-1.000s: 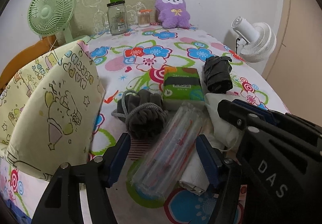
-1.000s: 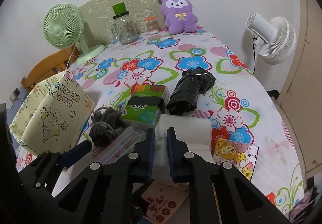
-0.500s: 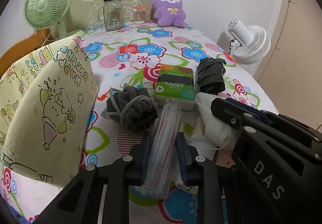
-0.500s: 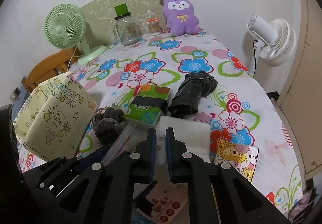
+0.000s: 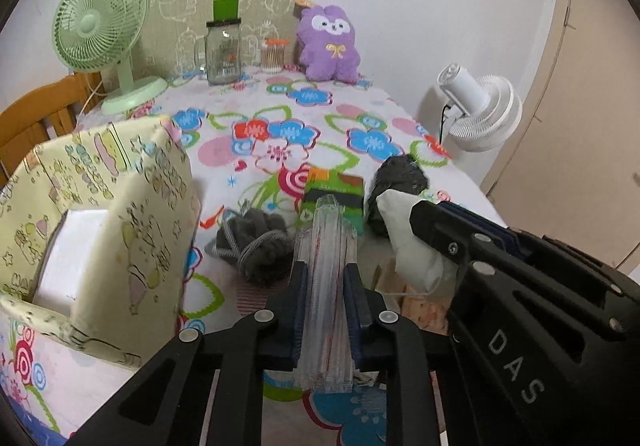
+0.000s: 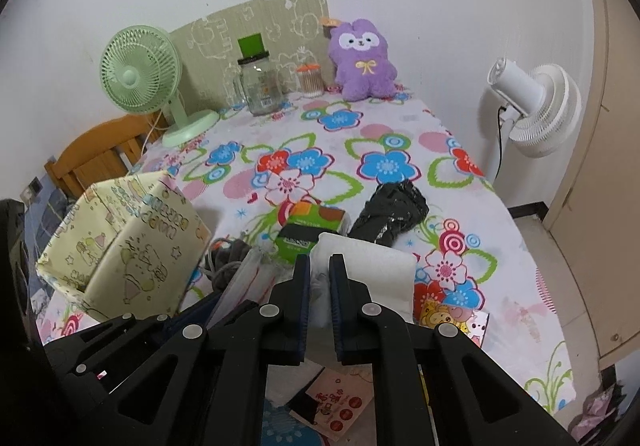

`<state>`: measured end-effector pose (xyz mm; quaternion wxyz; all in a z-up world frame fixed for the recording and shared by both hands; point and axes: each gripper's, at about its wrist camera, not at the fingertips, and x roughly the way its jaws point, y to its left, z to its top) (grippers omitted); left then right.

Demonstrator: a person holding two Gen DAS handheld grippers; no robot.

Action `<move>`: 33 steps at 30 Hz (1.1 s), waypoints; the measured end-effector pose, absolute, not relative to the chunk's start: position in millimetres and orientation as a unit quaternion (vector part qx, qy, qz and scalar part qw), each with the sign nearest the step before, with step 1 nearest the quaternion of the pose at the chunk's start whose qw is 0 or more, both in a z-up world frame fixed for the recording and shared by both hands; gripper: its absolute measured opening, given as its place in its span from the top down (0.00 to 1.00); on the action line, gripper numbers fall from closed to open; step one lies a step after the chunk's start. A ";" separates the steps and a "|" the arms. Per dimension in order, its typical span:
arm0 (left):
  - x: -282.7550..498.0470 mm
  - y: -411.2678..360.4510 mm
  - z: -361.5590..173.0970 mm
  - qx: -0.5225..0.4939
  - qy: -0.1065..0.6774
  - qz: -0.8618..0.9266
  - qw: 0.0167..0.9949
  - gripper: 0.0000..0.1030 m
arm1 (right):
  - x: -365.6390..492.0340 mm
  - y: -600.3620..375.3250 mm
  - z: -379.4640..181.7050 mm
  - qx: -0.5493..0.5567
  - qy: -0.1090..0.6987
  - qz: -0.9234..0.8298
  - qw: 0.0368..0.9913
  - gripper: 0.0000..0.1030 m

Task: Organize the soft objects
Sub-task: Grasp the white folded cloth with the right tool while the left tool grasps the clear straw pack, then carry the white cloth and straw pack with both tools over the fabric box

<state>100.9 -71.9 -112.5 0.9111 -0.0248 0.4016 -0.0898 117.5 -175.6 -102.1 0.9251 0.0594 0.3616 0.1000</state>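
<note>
- Two grippers were each clamped on a soft item above the flowered tablecloth (image 5: 256, 93).
- Left gripper (image 5: 326, 278) pinched a clear plastic pack (image 5: 326, 286) with red stripes between its pads; pack stuck out forward past the fingertips.
- Right gripper (image 6: 319, 278) was narrowed on a white folded cloth (image 6: 372, 270), jaws nearly together with cloth squeezed between them; in the left view the cloth bunched out ahead of the right gripper's tip.
- Grey knitted bundle (image 5: 256, 246) lay on the table just left of the plastic pack.
- Green tissue pack (image 5: 334, 185) sat just beyond the plastic pack, partly hidden by it.
- Black crumpled bag (image 6: 390, 213) lay right of the tissue pack, just behind the white cloth.
- Yellow cartoon-print box (image 5: 104, 213) stood open at the left, white block (image 5: 68, 250) inside it.
- Cartoon sticker card (image 6: 448, 320) lay right of the cloth, partly covered by it.
- Far end: green fan (image 5: 100, 25), glass jar (image 5: 223, 53), cotton swab holder (image 5: 274, 55), purple plush (image 5: 330, 45).
- White fan (image 6: 532, 105) stood off the table's right edge.
- Wooden chair (image 6: 96, 153) at left.
</note>
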 end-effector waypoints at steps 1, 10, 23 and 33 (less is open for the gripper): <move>99.9 -71.7 -108.8 -0.025 0.399 -0.090 0.912 0.84 | 116.4 -175.9 -98.8 0.060 0.359 0.100 0.926 0.88; 93.0 -72.1 -79.1 -0.022 0.373 -0.093 0.923 0.85 | 106.3 -176.4 -70.6 0.054 0.336 0.098 0.935 0.88; 89.8 -71.3 -50.4 -0.014 0.349 -0.098 0.932 0.85 | 100.4 -174.9 -40.8 0.048 0.311 0.090 0.945 0.88; 90.9 -57.4 -39.5 -0.007 0.339 -0.090 0.936 0.84 | 103.7 -161.7 -31.0 0.039 0.310 0.094 0.945 0.88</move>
